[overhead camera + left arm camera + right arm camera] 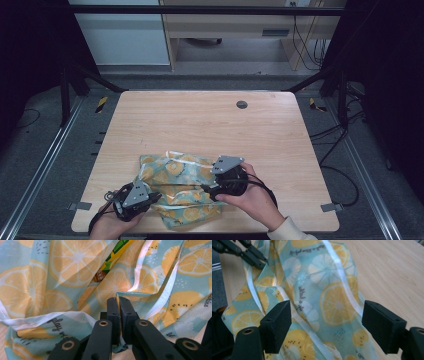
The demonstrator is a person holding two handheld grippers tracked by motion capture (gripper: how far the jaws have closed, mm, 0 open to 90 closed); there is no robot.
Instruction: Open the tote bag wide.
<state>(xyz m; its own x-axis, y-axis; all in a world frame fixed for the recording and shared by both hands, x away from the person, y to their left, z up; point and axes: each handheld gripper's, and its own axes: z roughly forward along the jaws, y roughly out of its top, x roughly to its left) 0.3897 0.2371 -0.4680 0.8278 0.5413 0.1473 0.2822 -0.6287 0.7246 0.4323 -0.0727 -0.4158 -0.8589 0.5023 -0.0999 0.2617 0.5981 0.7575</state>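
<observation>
A translucent pale-blue bag with a lemon-slice print (177, 182) lies crumpled on the near part of the wooden table (200, 120). My left gripper (118, 300) is shut on a fold of the bag (62, 270) at its white-trimmed edge. Through the film a yellow-and-green packet (110, 260) shows inside. In the high view the left gripper (156, 198) sits at the bag's near-left corner. My right gripper (329, 320) stands open over the bag (332, 297), its pads on either side and not touching it. The right gripper (207, 190) is at the bag's right side.
A round grey cable grommet (241, 104) sits at the back of the table. The front edge runs just beneath both hands. Black frame posts and cables stand on the floor at both sides. The left gripper's jaws (253, 256) show at the top left of the right gripper view.
</observation>
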